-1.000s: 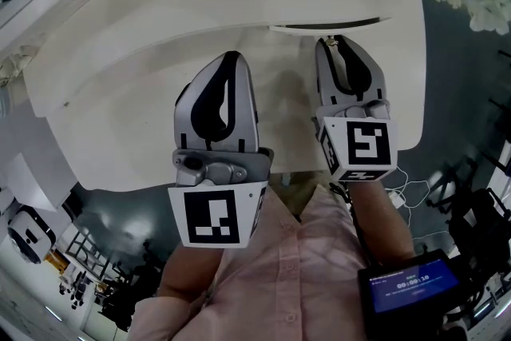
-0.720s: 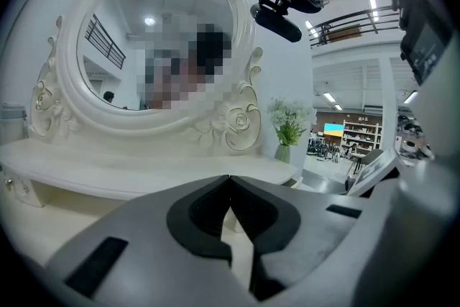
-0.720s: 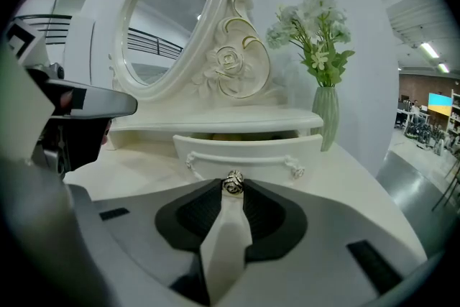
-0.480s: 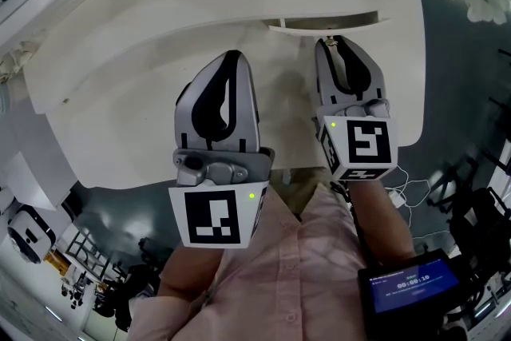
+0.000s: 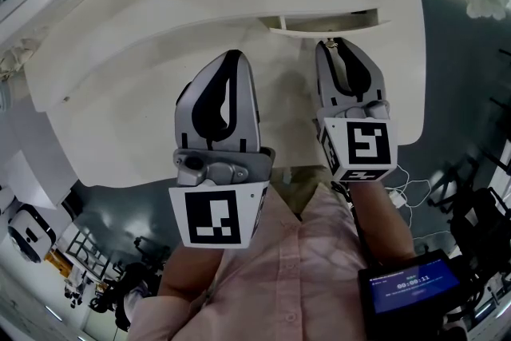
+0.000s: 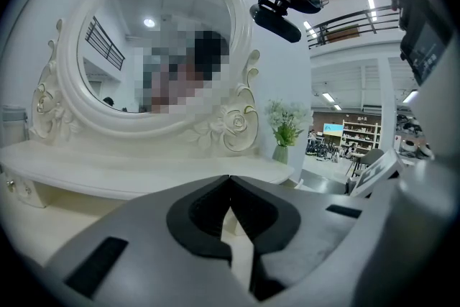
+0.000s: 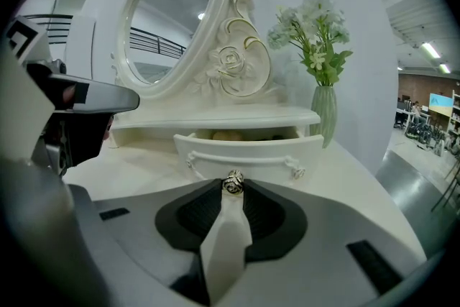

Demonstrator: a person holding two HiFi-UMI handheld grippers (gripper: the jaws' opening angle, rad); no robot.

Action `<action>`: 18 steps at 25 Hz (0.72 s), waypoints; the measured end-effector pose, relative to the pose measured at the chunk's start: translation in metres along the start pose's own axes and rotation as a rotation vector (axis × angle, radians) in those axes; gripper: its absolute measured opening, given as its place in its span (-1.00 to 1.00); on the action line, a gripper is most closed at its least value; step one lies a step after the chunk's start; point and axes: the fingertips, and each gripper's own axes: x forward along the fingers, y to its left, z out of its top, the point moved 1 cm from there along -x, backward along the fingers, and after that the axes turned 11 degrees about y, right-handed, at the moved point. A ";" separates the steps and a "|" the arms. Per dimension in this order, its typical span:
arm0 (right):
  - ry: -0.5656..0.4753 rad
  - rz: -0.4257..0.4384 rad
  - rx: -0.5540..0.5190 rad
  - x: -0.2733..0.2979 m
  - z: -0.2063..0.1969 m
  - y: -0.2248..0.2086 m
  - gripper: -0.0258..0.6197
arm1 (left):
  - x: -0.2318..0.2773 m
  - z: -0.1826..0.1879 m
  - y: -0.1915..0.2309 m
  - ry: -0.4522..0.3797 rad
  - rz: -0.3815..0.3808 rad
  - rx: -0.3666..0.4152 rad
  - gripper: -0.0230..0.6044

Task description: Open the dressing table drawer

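Note:
The white dressing table [image 5: 144, 92] carries a small drawer [image 5: 327, 20] under its raised shelf. The drawer front [image 7: 248, 154] stands partly pulled out, with yellowish things dimly visible inside. My right gripper [image 5: 334, 44] is shut on the round metal drawer knob [image 7: 232, 182], which sits between its jaw tips. My left gripper [image 5: 231, 56] hovers over the tabletop to the left, and its jaws [image 6: 230, 180] are shut with nothing in them.
An ornate oval mirror [image 6: 158, 47] rises at the table's back. A green vase of white flowers [image 7: 323, 111] stands right of the drawer, near the table's right edge. A device with a lit screen [image 5: 411, 283] hangs at the person's right side.
The drawer has slid out a little toward me, and the dark gap behind its front has widened. The left gripper has stayed put.

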 end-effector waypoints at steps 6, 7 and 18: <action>0.010 0.003 0.005 -0.002 -0.007 0.002 -0.60 | 0.001 -0.002 -0.002 0.001 -0.008 0.002 -0.86; 0.011 0.004 0.006 -0.003 -0.009 0.002 -0.60 | 0.002 -0.002 -0.004 0.000 -0.010 0.002 -0.86; 0.022 0.008 0.011 -0.004 -0.015 0.003 -0.60 | 0.002 -0.001 -0.006 -0.003 -0.014 0.006 -0.86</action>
